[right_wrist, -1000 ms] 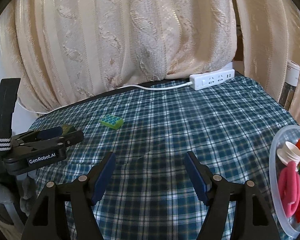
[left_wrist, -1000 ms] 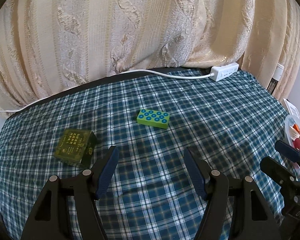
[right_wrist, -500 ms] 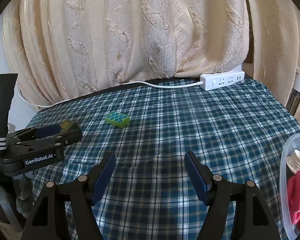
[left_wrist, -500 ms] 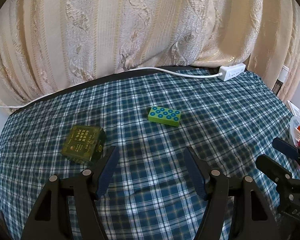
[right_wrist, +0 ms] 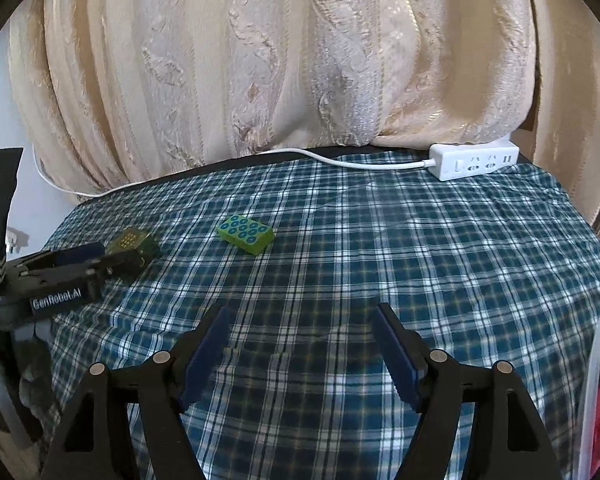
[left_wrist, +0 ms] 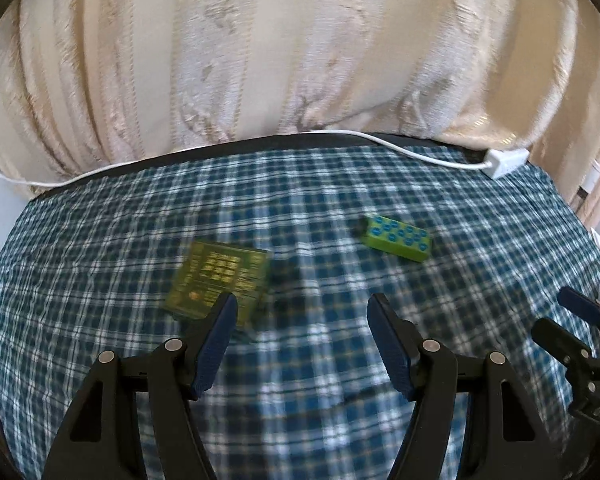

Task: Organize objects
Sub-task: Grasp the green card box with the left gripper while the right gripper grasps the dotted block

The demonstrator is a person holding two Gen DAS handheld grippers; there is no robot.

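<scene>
Left wrist view: the left gripper [left_wrist: 300, 320] stands with its fingers apart and nothing between them, above the blue checked tablecloth [left_wrist: 100, 280]. The dark green box [left_wrist: 216, 276] lies just ahead of the left finger, whose tip overlaps the box's near edge in the picture; whether they touch cannot be told, for the frame is blurred. The green studded brick [left_wrist: 398, 237] sits further back and to the right, well apart from the box. A white power strip [left_wrist: 506, 162] rests at the far edge under the cream curtain [left_wrist: 300, 60], and the right gripper [left_wrist: 572, 320] shows at the right margin.

Right wrist view: the right gripper's jaws are opening and hold nothing; only cloth lies between them. The brick lies ahead and to the left. The box sits at far left, partly hidden by the left gripper. A clear plastic tub [right_wrist: 598, 360] with pink contents stands at the right edge.

Risks, as a judgement: the box is off-centre from the left jaws, so closing now would likely nudge or tip it rather than catch it. The loose cloth could snag a descending finger and drag both pieces. Both grippers crowd the left side and could collide
</scene>
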